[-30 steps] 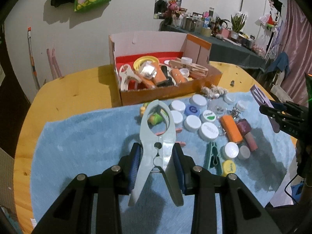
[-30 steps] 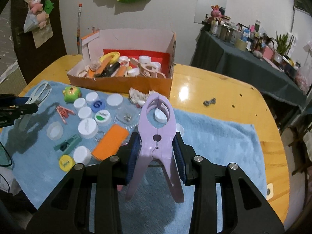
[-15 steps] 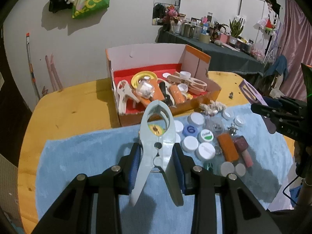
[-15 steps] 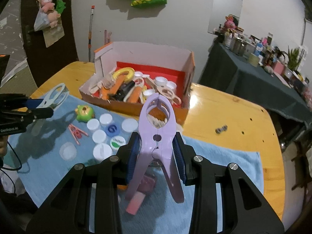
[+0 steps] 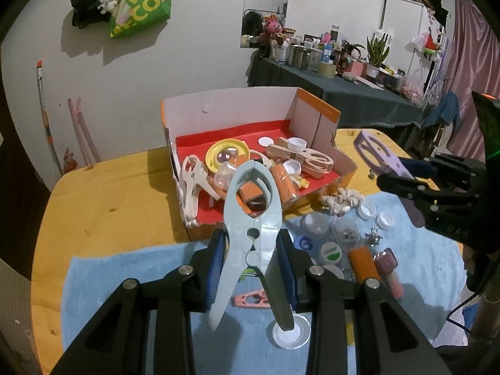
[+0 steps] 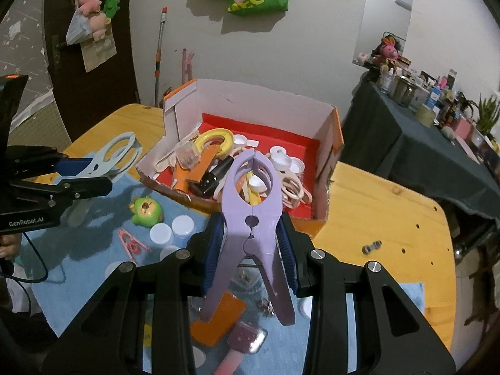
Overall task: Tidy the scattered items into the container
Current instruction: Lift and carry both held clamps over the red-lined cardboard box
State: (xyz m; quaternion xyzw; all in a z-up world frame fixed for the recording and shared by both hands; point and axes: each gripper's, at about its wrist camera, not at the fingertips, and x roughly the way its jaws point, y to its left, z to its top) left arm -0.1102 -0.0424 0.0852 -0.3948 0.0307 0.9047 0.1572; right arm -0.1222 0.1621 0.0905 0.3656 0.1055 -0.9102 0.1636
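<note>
Fingers of the left gripper [image 5: 251, 261] are clamping a pale blue clip [image 5: 252, 218]; the right gripper [image 6: 250, 250] is clamping a lilac clip [image 6: 251, 218]. Both have been rising off the blue towel [image 5: 125, 268], and the cardboard box [image 5: 237, 106] now sits closer at frame centre, so drop-off is coming.

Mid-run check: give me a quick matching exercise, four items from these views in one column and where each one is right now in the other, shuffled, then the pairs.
Items:
1. pale blue clamp
2. purple clamp
3. yellow ring
4. green toy

Places:
A. lying on the blue towel
B. inside the cardboard box
C. gripped by the right gripper
D. gripped by the left gripper

Pairs: 1-D, 2-C, 3-B, 4-A
</note>
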